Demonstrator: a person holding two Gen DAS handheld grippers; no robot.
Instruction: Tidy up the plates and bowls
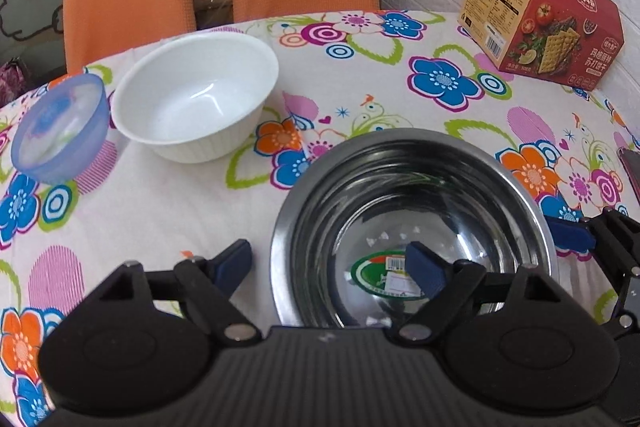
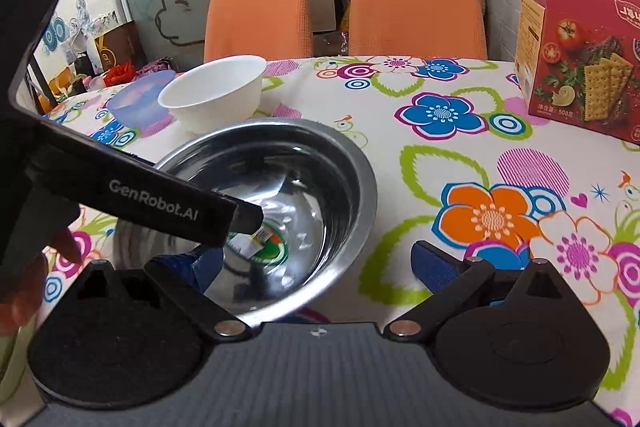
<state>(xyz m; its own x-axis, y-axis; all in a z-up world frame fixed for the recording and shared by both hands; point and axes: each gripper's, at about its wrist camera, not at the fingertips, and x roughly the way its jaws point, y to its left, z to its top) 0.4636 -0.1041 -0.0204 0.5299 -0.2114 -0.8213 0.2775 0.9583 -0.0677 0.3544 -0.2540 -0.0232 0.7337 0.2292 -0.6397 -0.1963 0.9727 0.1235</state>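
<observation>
My "GenRobot.AI" left gripper [image 1: 328, 261] and right gripper [image 2: 316, 265], both released, straddle the round shiny steel bowl's [image 1: 412, 155] rim, green label inside

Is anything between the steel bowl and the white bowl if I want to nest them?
Nothing visible. Only bare tablecloth lies between the steel bowl and the white bowl. The blue bowl sits on the white bowl's far side, out of the path. The open left gripper straddles the steel bowl's near rim.
</observation>
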